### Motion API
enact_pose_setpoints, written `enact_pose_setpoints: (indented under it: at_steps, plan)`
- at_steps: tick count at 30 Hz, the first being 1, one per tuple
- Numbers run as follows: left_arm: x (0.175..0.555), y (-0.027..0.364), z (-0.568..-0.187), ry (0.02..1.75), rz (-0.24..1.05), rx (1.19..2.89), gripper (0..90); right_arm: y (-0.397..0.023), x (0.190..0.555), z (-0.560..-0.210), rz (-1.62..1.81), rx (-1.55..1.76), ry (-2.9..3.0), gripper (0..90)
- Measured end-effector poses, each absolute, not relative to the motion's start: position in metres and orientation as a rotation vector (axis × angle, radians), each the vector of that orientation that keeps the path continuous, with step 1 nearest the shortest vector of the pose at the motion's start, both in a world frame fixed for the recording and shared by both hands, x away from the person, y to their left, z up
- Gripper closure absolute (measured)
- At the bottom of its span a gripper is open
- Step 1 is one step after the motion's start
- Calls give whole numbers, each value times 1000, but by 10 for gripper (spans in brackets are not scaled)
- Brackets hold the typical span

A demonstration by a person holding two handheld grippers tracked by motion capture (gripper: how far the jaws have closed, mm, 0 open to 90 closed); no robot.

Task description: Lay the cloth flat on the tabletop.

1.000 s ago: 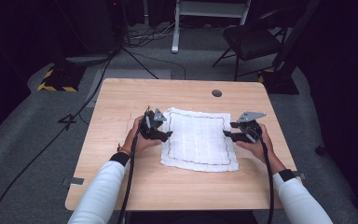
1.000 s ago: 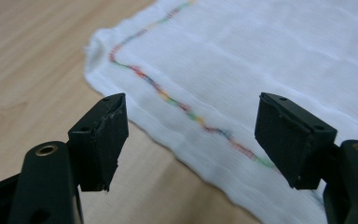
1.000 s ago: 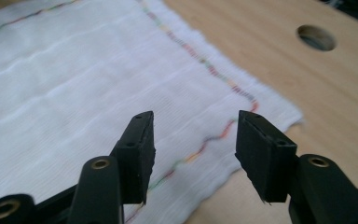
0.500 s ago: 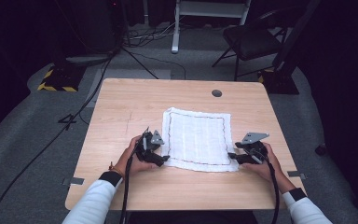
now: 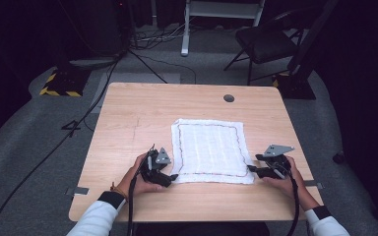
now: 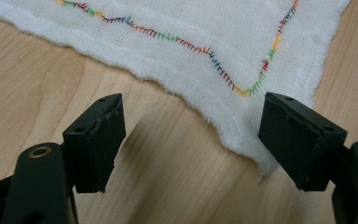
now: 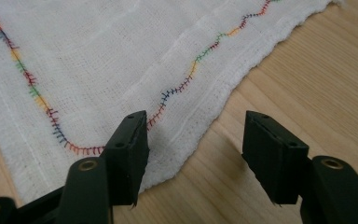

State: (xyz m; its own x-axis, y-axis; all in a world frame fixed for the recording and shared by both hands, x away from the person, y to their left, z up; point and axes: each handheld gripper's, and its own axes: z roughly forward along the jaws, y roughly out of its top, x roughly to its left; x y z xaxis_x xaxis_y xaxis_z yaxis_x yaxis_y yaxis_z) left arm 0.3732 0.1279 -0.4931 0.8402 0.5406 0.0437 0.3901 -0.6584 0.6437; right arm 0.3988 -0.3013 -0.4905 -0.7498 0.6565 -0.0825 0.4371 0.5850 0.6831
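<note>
- Where it lies flat on the table [image 5: 128, 123], we list a white cloth [image 5: 211, 147], square, edged with multicoloured stitching [image 6: 205, 49].
- We note the left gripper [image 5: 170, 176] and the right gripper [image 5: 252, 169] with jaws apart at its near corners, gripping nothing; the right's jaws have just been opening.

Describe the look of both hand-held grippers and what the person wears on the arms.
Each black left hand-held gripper and right hand-held gripper carries a grey three-cornered plate on top and a black cable trailing back. Their jaws are blocky black pads with brass-coloured rivets. The person wears white sleeves with dark cuffs.

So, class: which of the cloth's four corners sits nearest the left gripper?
The cloth's near-left corner, beside the left gripper; the near-right corner lies by the right gripper.
</note>
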Motion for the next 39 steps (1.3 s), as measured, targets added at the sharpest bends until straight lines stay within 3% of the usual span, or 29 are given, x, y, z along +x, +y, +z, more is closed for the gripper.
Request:
enact_pose_setpoints:
  at_steps: [6, 22, 39]
  plan:
    - [372, 134, -487, 674, 327, 2354, 188, -298, 393, -487, 918, 850, 2488, 395]
    - [391, 154, -474, 769, 376, 2263, 187, -259, 389, -465, 1073, 731, 2485, 382]
    - [451, 154, -468, 882, 474, 2200, 207, -171, 390, -464, 1136, 503, 2588, 424]
